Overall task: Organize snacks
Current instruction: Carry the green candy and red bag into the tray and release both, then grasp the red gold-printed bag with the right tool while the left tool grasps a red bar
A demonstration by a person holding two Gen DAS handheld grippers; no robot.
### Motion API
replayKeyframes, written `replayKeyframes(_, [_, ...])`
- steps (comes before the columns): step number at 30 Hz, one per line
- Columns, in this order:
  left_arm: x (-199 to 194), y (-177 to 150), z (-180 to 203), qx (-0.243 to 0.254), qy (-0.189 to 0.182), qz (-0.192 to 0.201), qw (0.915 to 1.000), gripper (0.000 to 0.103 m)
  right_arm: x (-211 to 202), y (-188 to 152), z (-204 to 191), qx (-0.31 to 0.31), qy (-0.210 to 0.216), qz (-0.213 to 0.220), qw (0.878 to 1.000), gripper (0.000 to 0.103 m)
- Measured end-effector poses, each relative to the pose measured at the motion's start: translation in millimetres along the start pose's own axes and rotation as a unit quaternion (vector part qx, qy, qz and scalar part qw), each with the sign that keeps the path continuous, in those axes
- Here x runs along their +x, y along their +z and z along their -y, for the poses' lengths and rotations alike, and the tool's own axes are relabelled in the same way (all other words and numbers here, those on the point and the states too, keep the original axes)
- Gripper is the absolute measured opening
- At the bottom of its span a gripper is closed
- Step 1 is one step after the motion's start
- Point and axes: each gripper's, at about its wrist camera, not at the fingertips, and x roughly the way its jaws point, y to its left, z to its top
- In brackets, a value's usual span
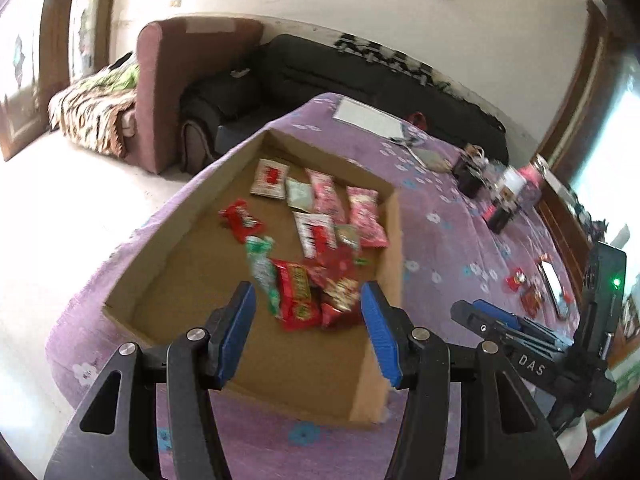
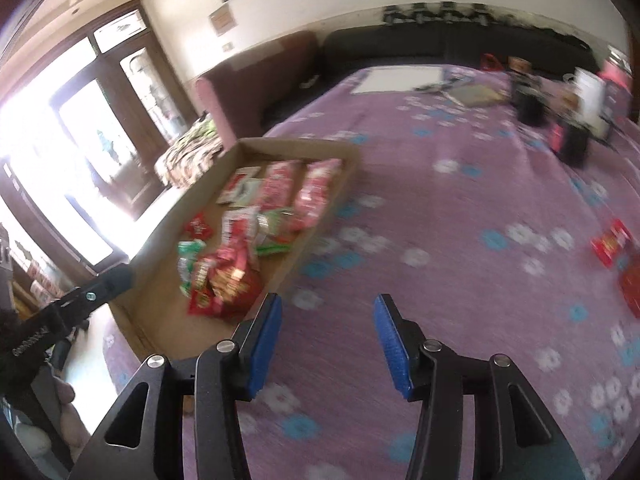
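An open cardboard box (image 1: 394, 240) stands on the purple flowered tablecloth (image 1: 440, 216). Inside lie several snack packets: pink ones (image 1: 364, 216) at the back, a red wrapper (image 1: 296, 296) and a green-and-white one (image 1: 262, 268) at the front. My left gripper (image 1: 308, 292) hovers open above the box's near end, nothing between its blue pads. My right gripper (image 2: 328, 300) is open over bare cloth just right of the box (image 2: 296, 144), with nothing in it. A few red snack packets (image 2: 610, 246) lie loose on the cloth at the far right, also seen as the red packets (image 1: 524, 292) in the left wrist view.
Dark jars and bottles (image 1: 504, 196) stand at the table's far right. A white sheet (image 1: 368, 118) and scissors (image 1: 408, 144) lie at the back. Beyond the table stand a black sofa (image 1: 360, 80) and a maroon armchair (image 1: 168, 80). The table edge drops off left of the box.
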Motion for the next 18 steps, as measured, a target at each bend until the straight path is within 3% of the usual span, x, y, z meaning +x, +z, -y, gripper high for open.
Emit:
replayKeyframes(9, [-12, -19, 72, 0.105, 0.025, 0.006, 0.9942, 0.054, -51, -27, 82, 0.063, -0.047, 0.027, 0.997, 0.050])
replayKeyframes(18, [8, -37, 119, 0.167, 0.023, -0.030, 0.9853, 0.054, -89, -46, 168, 0.151, -0.083, 0.055, 0.983, 0.056])
